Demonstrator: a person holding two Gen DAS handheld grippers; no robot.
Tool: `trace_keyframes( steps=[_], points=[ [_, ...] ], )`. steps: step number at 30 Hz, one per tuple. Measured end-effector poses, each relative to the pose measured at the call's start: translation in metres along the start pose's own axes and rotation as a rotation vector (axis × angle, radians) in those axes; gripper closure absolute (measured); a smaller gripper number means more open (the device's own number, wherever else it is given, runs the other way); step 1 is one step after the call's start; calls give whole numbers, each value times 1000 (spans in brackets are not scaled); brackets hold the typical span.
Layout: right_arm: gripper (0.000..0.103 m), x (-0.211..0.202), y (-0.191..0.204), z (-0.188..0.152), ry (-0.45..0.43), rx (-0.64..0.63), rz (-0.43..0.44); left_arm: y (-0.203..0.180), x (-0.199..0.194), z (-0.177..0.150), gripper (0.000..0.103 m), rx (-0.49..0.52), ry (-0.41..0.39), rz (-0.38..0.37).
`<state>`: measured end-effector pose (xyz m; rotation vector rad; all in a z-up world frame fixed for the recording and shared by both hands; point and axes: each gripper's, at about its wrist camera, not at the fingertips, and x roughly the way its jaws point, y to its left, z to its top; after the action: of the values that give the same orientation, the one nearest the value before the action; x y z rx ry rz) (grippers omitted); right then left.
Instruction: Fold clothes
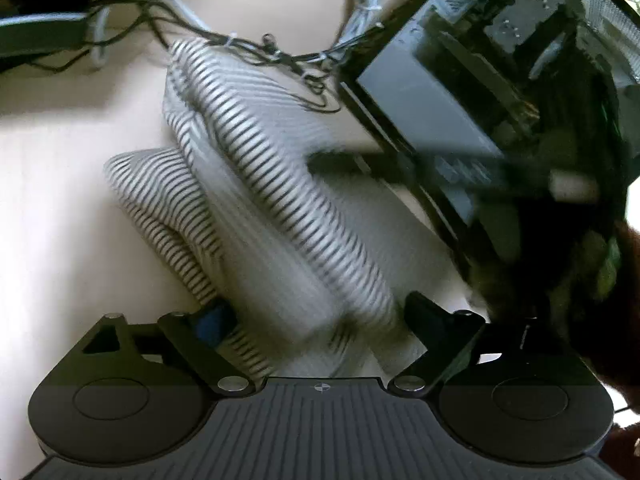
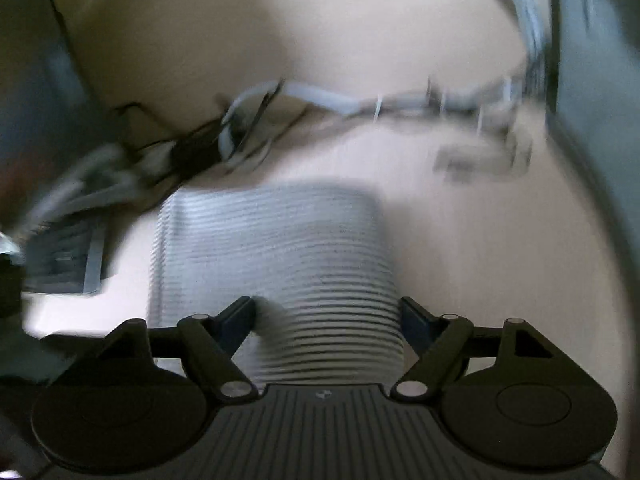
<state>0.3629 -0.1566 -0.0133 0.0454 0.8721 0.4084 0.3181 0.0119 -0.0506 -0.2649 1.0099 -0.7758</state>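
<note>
Shirt (image 1: 256,184), striped, one in number, lying on pale table (image 1: 60,200). Left view: long axis diagonal, running from near right beside left gripper (image 1: 316,320) to far left toward cables (image 1: 224,40); one bunched fold (image 1: 160,208) doubled alongside at left. Left gripper spread wide, fingers (image 1: 428,320) straddling near end of cloth, blue pad of other finger touching fold's edge; no pinch visible. Right view, heavily blurred: same shirt (image 2: 272,248) seen as one roughly rectangular panel, stripes crosswise, long axis pointing straight away from right gripper (image 2: 328,320). Right gripper spread, fingers (image 2: 236,320) either side of near rounded edge, cloth filling gap; contact with pads uncertain. Farther off, left view: one black-framed case (image 1: 460,120) at right, edge angled beside shirt, one tangle of black and grey cables across far table.
</note>
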Motion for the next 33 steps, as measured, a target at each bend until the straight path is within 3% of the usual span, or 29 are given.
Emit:
trace_keyframes(
  steps=[3,6,10,13,17,22,24,25,26,29,31,33],
  points=[
    [24,-9,10,22,-54,-108,-43,-3,-10,-4,8,32,-19,19],
    [22,-29,23,16,-121,-207,-48,8,-31,-13,8,2,-54,67],
    [22,-50,51,-19,-159,-320,-23,32,-59,-18,8,-104,-129,127],
    [21,-54,78,-51,-138,-411,8,48,-70,-16,8,-182,-168,155],
    [20,-35,102,-83,-82,-593,-63,50,-78,-6,12,-188,-187,174],
    [20,-56,84,-87,-72,-588,-86,28,-81,11,27,-85,-207,94],
    [23,-62,77,-96,-66,-621,-115,21,-69,15,43,-50,-177,74],
    [40,-64,75,-100,-63,-634,-130,18,-61,15,47,-34,-156,68],
    [67,-66,71,-100,-56,-616,-131,16,-54,14,53,-25,-134,64],
    [90,-79,57,-87,-75,-473,-94,15,-36,8,66,-15,-80,40],
    [91,-88,52,-74,-109,-404,-68,15,-32,5,71,-19,-68,17],
    [92,-100,47,-54,-143,-295,20,14,-29,1,71,-14,-60,-8]
  ],
)
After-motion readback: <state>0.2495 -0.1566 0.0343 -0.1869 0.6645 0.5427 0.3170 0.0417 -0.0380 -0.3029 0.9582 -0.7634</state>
